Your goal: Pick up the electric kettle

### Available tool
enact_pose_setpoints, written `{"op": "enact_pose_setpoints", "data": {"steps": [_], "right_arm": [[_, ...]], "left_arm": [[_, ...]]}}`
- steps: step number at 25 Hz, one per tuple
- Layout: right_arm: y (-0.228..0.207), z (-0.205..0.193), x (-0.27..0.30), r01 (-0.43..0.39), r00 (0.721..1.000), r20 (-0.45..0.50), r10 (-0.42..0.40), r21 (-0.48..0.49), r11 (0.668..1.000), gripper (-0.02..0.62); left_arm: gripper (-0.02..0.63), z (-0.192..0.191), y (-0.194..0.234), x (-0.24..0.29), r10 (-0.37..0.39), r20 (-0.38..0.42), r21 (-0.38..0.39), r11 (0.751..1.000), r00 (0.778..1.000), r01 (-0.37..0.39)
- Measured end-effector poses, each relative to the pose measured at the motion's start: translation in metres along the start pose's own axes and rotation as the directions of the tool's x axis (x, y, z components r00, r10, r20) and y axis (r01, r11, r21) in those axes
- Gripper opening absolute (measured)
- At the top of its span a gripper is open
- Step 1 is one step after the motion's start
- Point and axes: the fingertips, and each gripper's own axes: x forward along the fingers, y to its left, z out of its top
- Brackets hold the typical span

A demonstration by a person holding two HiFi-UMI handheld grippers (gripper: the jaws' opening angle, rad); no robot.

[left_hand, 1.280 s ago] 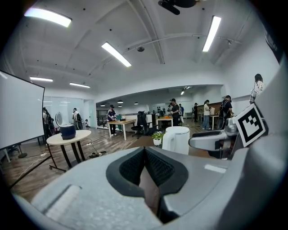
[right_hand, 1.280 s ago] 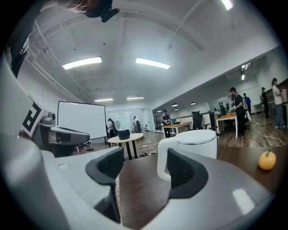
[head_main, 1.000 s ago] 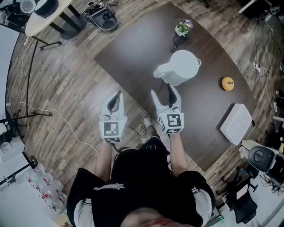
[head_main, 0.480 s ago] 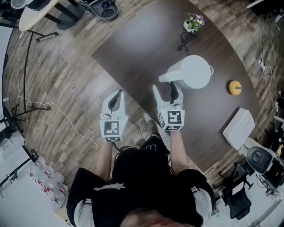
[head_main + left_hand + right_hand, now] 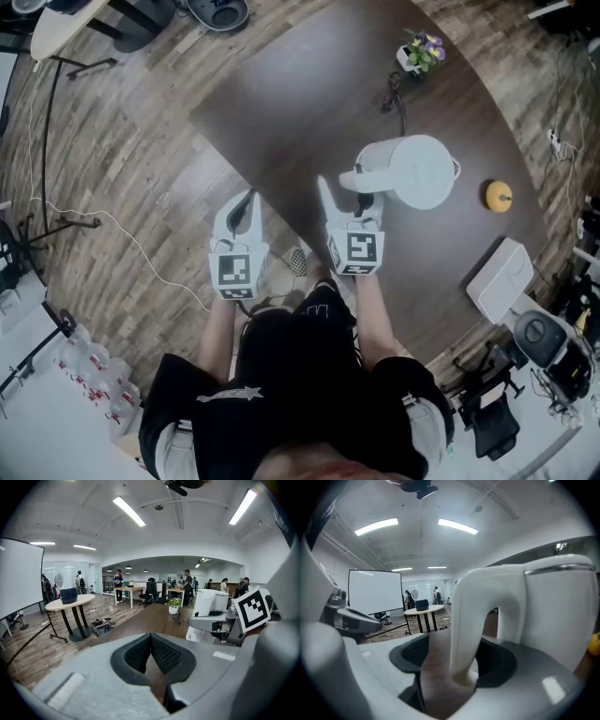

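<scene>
A white electric kettle (image 5: 419, 171) stands on the dark brown table (image 5: 309, 84), with its handle (image 5: 359, 179) pointing toward me. My right gripper (image 5: 347, 193) is open, one jaw on each side of that handle. In the right gripper view the handle (image 5: 471, 620) stands between the two pads, close against the right pad (image 5: 502, 660), with a gap to the left one. The kettle (image 5: 206, 613) also shows at the right of the left gripper view. My left gripper (image 5: 245, 202) hangs shut and empty over the wooden floor, left of the table's corner.
An orange fruit (image 5: 499, 196) and a white flat box (image 5: 502, 279) lie on the table to the right of the kettle. A small flower pot (image 5: 419, 53) and a black cable (image 5: 394, 94) sit behind it. A round side table (image 5: 70, 603) and people stand farther off.
My right gripper has moved forward to the kettle, so the handle now lies between its jaws. The left gripper has stayed where it was, shut.
</scene>
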Motion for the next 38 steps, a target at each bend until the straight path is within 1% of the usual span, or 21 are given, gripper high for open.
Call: {"op": "enact_pose_setpoints", "data": {"steps": [5, 9, 13, 15, 16, 18, 19, 20, 28, 33, 38], "right_arm": [[0.000, -0.002, 0.014, -0.005, 1.000, -0.016, 0.004, -0.035, 0.999, 0.296], [0.002, -0.002, 0.021, -0.007, 1.000, -0.024, 0.006, -0.039, 0.999, 0.296], [-0.001, 0.002, 0.026, 0.018, 1.000, -0.005, -0.018, -0.030, 0.999, 0.296], [-0.005, 0.001, 0.026, 0.038, 0.999, -0.005, -0.038, -0.028, 0.999, 0.281], [-0.007, 0.000, 0.025, 0.056, 0.998, -0.002, -0.056, -0.030, 0.998, 0.265], [-0.017, 0.001, 0.022, 0.112, 0.994, 0.009, -0.111, -0.043, 0.993, 0.175], [-0.022, 0.001, 0.020, 0.134, 0.991, 0.013, -0.133, -0.050, 0.990, 0.117], [-0.025, 0.001, 0.019, 0.142, 0.990, 0.016, -0.141, -0.056, 0.988, 0.100], [-0.022, -0.002, 0.018, 0.106, 0.994, 0.005, -0.106, -0.087, 0.991, 0.098], [-0.019, -0.006, 0.017, 0.081, 0.997, -0.005, -0.082, -0.127, 0.989, 0.098], [-0.026, 0.002, 0.009, 0.077, 0.997, 0.001, -0.077, -0.088, 0.993, 0.100]], "left_arm": [[0.009, -0.003, 0.004, 0.011, 0.001, -0.014, -0.013, 1.000, 1.000, -0.001], [0.009, -0.006, 0.010, 0.015, 0.005, -0.026, -0.026, 1.000, 1.000, -0.005], [0.011, -0.008, 0.015, 0.020, 0.008, -0.033, -0.033, 0.999, 0.999, -0.009], [0.011, -0.009, 0.015, 0.022, 0.007, -0.035, -0.035, 0.999, 0.999, -0.008], [0.009, -0.009, 0.015, 0.023, 0.006, -0.036, -0.036, 0.999, 0.999, -0.008], [0.011, -0.010, 0.014, 0.024, 0.005, -0.038, -0.037, 0.999, 0.999, -0.007], [0.009, -0.011, 0.014, 0.024, 0.004, -0.039, -0.038, 0.999, 0.999, -0.005], [0.011, -0.011, 0.014, 0.024, 0.002, -0.039, -0.037, 0.999, 0.999, -0.004], [0.011, -0.007, 0.009, 0.025, -0.007, -0.029, -0.026, 1.000, 1.000, 0.006], [0.011, -0.005, 0.008, 0.019, 0.001, -0.019, -0.017, 1.000, 1.000, -0.001], [0.011, 0.002, 0.012, 0.006, 0.019, 0.006, -0.010, 1.000, 1.000, -0.019]]}}
